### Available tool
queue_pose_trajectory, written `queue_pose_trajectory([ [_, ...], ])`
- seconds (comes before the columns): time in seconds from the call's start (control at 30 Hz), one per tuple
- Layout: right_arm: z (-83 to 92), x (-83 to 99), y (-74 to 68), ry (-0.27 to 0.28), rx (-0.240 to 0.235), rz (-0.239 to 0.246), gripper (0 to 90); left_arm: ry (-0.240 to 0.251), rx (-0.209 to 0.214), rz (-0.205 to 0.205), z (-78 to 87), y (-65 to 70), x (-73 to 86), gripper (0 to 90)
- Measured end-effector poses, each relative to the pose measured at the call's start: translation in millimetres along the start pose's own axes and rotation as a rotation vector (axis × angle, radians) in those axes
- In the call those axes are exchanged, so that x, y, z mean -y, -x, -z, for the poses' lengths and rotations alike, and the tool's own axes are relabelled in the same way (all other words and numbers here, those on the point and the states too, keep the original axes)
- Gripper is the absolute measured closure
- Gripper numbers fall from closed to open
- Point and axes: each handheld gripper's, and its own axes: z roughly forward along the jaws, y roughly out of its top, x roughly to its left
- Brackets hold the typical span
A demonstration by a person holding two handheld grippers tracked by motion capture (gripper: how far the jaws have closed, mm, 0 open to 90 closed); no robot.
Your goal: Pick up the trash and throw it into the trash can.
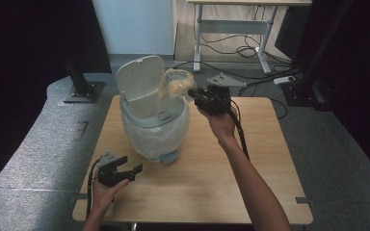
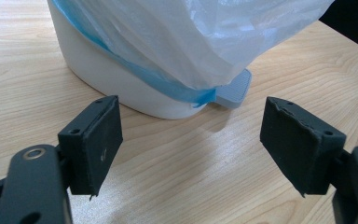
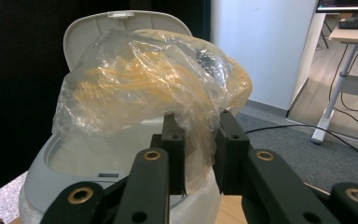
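The right gripper [image 1: 196,95] was clamped on a crumpled clear plastic bag with yellow contents [image 3: 154,84], holding it above the open mouth of a small white pedal bin [image 1: 144,113]. The bin's lid [image 1: 137,79] stood raised, and a translucent white liner [image 2: 200,32] draped over its outside. The bin stood on a light wooden table [image 1: 212,173]. The left gripper [image 1: 131,164] rested low near the bin's grey foot pedal [image 2: 235,88], jaws spread wide and holding nothing.

No text, label, brand, number or sign can be read anywhere. A small dark plate on the bin's [image 3: 42,172] rim may carry markings, but it is too small and blurred to read.
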Motion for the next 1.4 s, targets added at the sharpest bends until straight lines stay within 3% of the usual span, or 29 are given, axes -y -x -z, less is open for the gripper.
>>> queue_pose_trajectory([
  [0.73,-27.0,-5.5,-16.3,-0.013,-0.042,-0.004,76.0,-0.006,0.004,0.002,-1.0,-1.7,0.8,20.7],
  [1.4,-64.7,-8.9,-29.8,-0.055,-0.075,0.010,72.5,-0.004,0.000,0.003,0.4,-4.8,0.9,20.6],
])
